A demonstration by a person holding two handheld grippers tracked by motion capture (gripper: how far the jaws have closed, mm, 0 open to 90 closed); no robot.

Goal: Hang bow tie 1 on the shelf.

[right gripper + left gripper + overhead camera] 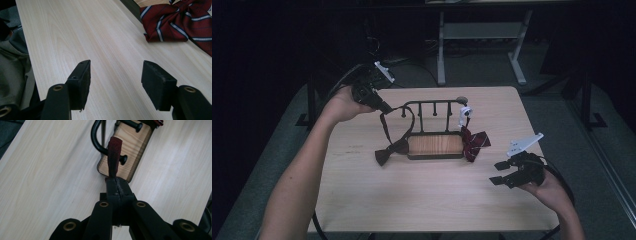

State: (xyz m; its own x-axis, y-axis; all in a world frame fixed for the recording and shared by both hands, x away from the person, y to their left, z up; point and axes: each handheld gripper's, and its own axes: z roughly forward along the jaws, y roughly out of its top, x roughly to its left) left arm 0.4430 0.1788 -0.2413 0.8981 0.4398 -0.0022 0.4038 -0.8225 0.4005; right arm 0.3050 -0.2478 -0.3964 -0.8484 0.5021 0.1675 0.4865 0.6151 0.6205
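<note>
A black metal rack (432,107) with pegs stands on a wooden base (435,145) mid-table. A dark red bow tie (390,151) lies at the base's left end, and its strap (384,125) loops up to my left gripper (384,106), which is shut on the strap (114,155) above the rack's left end. A striped red bow tie (474,141) hangs by a white band (465,114) from the rack's right end; its bow (172,22) rests on the table. My right gripper (501,173) hovers open near the table's right front, with nothing between its fingers (155,82).
The light wooden table (422,195) has bare room in front of the rack. Behind it stands a white desk frame (482,35) on a grey floor. Grey floor mats lie along both sides of the table.
</note>
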